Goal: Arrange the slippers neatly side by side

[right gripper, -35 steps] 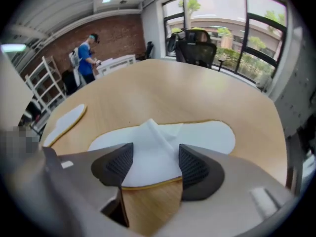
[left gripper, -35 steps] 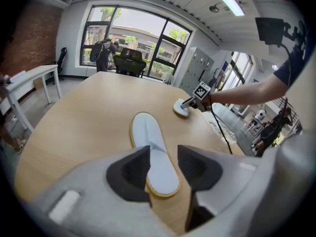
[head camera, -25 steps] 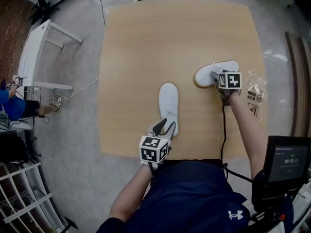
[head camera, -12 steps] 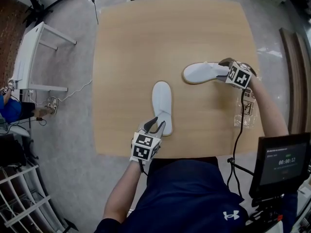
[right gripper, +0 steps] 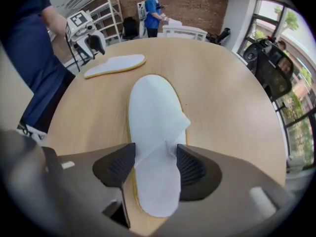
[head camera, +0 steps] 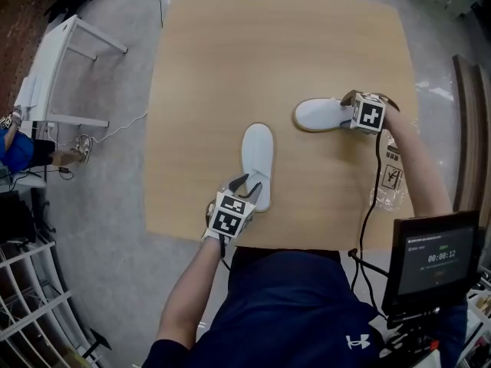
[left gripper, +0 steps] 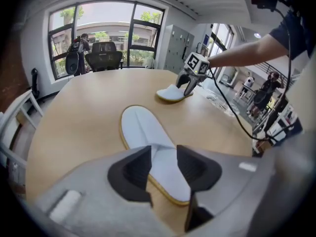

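on the table [head camera: 207, 90]: two white slippers, tan-rimmed, roughly at right angles. heel of near slipper [head camera: 257, 152] lies between parted fingers of left gripper [head camera: 249, 186]; right gripper [head camera: 347, 113] pinches upper of far slipper [head camera: 316, 113]. both jaws just eased wider.

Bright daylight from tall dark-framed windows [left gripper: 103, 38]; soft shadows on pale wooden tabletop [head camera: 230, 67]; fisheye bending, dark corners, blurred foreground.

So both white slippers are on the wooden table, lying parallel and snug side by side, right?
Not parallel or snug. Both white slippers are on the wooden table, but the near slipper runs lengthwise away from its edge, while the far slipper lies crosswise to it, with bare table between them. The head view shows it.
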`<state>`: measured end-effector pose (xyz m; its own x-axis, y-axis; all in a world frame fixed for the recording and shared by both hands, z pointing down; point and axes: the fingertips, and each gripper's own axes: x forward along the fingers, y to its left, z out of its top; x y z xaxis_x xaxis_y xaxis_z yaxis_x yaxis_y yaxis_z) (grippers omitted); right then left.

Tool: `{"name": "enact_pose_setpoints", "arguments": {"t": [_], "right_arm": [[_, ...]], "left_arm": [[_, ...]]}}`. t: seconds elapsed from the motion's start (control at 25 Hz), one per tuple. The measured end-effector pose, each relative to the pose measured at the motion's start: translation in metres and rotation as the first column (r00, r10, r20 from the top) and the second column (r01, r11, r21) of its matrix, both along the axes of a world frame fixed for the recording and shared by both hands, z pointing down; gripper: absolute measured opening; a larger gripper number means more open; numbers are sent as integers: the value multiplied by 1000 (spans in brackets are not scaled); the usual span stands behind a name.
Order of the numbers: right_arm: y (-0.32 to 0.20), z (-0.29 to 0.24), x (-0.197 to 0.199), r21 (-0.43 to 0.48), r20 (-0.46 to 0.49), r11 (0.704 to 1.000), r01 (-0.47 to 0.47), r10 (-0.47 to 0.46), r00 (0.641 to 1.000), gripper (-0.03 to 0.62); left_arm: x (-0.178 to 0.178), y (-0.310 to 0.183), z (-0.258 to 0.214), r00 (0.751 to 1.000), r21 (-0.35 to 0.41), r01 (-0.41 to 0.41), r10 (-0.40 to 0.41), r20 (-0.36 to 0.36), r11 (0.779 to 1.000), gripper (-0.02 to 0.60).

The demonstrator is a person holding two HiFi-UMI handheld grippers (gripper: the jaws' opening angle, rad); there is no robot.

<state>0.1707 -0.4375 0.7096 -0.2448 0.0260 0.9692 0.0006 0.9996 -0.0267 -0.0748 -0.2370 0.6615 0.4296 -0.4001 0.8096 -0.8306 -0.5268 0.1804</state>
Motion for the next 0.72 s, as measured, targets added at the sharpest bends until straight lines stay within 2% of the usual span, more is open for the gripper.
{"name": "enact_pose_setpoints", "arguments": {"t": [0.12,0.2,0.36,0.44,0.56,0.72], "right_arm": [[6,-3,2,-33,72,978,-207,209,975,272],[11,-4,3,-44,108,945,-323,326,939,270],[26,3,-1,-63,131,872,-485,489,862,268],[31,6,-1,-71,142,817,-572,576,805,265],[44,10,3,-78,160,710,-700,702,694,264],[68,20,9,-78,141,563,-823,823,550,262]], "left_arm": [[0,0,1,1000,-24,28,-28,-13,999,161],[1,2,0,999,-48,45,-46,-18,998,159],[-3,-1,11,999,-49,48,-48,-3,998,159],[-3,-6,16,999,-51,48,-48,-1,998,158],[1,-8,19,999,-63,47,-48,-4,997,155],[1,-8,22,999,-66,32,-33,-9,997,153]]}}
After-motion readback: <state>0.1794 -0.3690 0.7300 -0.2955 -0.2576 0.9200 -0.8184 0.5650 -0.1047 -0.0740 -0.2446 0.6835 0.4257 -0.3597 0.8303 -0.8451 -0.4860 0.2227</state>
